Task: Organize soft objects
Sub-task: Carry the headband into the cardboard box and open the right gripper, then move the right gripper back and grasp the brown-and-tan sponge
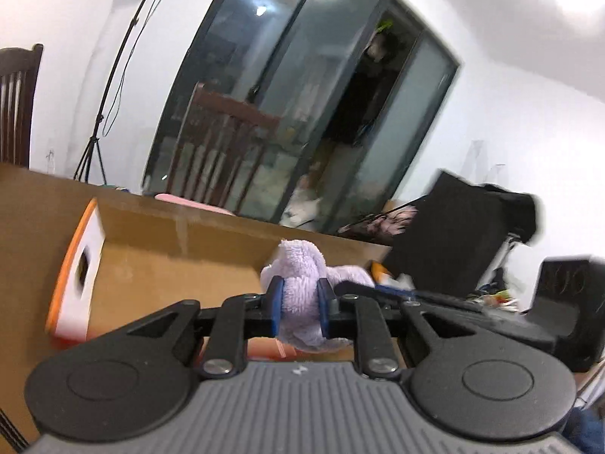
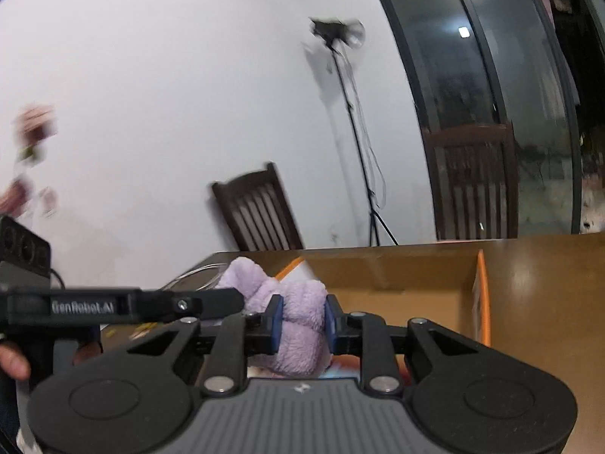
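Note:
A fluffy lilac cloth (image 1: 300, 295) is pinched between the blue pads of my left gripper (image 1: 300, 304), held above an open cardboard box (image 1: 159, 242) with orange-edged flaps. My right gripper (image 2: 302, 319) is shut on another part of the same lilac cloth (image 2: 298, 325). In the right wrist view the left gripper (image 2: 211, 302) reaches in from the left beside the cloth. In the left wrist view the right gripper's black body (image 1: 559, 314) sits at the right. Both hold the cloth bunched over the box (image 2: 397, 276).
The box stands on a brown table (image 2: 548, 283). Dark wooden chairs (image 2: 261, 212) stand behind it, one by the glass sliding door (image 1: 302, 113). A light stand (image 2: 355, 132) is against the white wall. Black bags (image 1: 461, 219) lie to the right.

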Tool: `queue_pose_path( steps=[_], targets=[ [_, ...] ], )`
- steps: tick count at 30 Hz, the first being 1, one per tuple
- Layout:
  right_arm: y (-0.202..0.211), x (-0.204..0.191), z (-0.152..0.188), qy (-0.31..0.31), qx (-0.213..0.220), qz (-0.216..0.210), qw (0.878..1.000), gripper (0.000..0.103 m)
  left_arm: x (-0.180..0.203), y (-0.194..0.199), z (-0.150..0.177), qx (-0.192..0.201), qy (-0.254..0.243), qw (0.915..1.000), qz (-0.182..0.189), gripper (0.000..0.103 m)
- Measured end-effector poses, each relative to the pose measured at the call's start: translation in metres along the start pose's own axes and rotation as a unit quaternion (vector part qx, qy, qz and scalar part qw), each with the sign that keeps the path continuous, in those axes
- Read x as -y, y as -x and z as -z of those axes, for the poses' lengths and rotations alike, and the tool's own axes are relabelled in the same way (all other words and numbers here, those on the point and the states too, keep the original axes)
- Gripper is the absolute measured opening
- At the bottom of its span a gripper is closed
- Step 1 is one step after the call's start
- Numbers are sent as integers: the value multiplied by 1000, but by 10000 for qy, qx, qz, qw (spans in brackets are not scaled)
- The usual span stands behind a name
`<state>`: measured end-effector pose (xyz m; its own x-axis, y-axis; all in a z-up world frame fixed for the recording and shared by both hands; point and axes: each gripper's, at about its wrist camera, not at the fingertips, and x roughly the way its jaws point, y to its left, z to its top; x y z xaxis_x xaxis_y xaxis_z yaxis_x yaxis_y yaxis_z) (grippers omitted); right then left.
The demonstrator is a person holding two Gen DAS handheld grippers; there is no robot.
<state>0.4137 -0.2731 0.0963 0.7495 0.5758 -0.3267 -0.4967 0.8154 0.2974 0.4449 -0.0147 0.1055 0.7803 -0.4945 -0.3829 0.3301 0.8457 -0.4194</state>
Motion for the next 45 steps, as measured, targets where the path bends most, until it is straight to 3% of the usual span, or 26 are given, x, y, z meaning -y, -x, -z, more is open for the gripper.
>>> queue_pose_path(
  steps=[3,8,12,15,17,18,21,25,30,32,34,37,39,41,45],
  targets=[
    [-72,48,-48,142,-469,527,9974,22,-26,-87,-37,-448,573,9973,-124,18],
    [-171,110,-65,-52,-1230,1171,9855,22,-72,-202,-42,-1086,1422,9826,-496,18],
    [-215,124,-52,274,-1634,1559,9738,22,-86,-231,-32,-1211,1467,9770,-962,21],
    [-232,127,-45,581,-1891,1904,9616,23,-90,-240,-30,-1324,1413,9762,-978,23],
    [-231,129,-44,575,-1950,1866,9612,28,-93,-240,-32,-1356,1492,9748,-957,51],
    [-233,129,-44,670,-1976,1950,9584,32,-95,-237,-35,-1343,1532,9744,-948,54],
    [-238,132,-48,730,-1933,2017,9574,33,-91,-221,-41,-1221,1266,9778,-1135,54],
    [-227,131,-54,744,-1585,2091,9621,36,-72,-170,-55,-970,708,9835,-1350,58],
    [-162,103,-79,433,-1099,1811,9764,37,-49,-84,-75,-671,58,9849,-1593,72],
    [-126,83,-85,580,-834,1785,9787,50,-35,-46,-74,-515,-368,9833,-1709,87],
    [-88,65,-86,630,-522,1715,9818,62,-17,-12,-63,-291,-966,9790,-1773,97],
    [-27,29,-77,676,-138,1480,9866,65,8,39,-30,148,-1633,9669,-1954,101],
    [10,5,-63,757,134,1351,9878,72,21,74,-3,451,-1833,9635,-1899,103],
    [52,-21,-39,933,480,1233,9868,87,30,106,25,666,-2003,9598,-1849,103],
    [114,-68,25,1262,764,1232,9814,88,40,156,88,935,-2105,9536,-1941,103]
  ],
)
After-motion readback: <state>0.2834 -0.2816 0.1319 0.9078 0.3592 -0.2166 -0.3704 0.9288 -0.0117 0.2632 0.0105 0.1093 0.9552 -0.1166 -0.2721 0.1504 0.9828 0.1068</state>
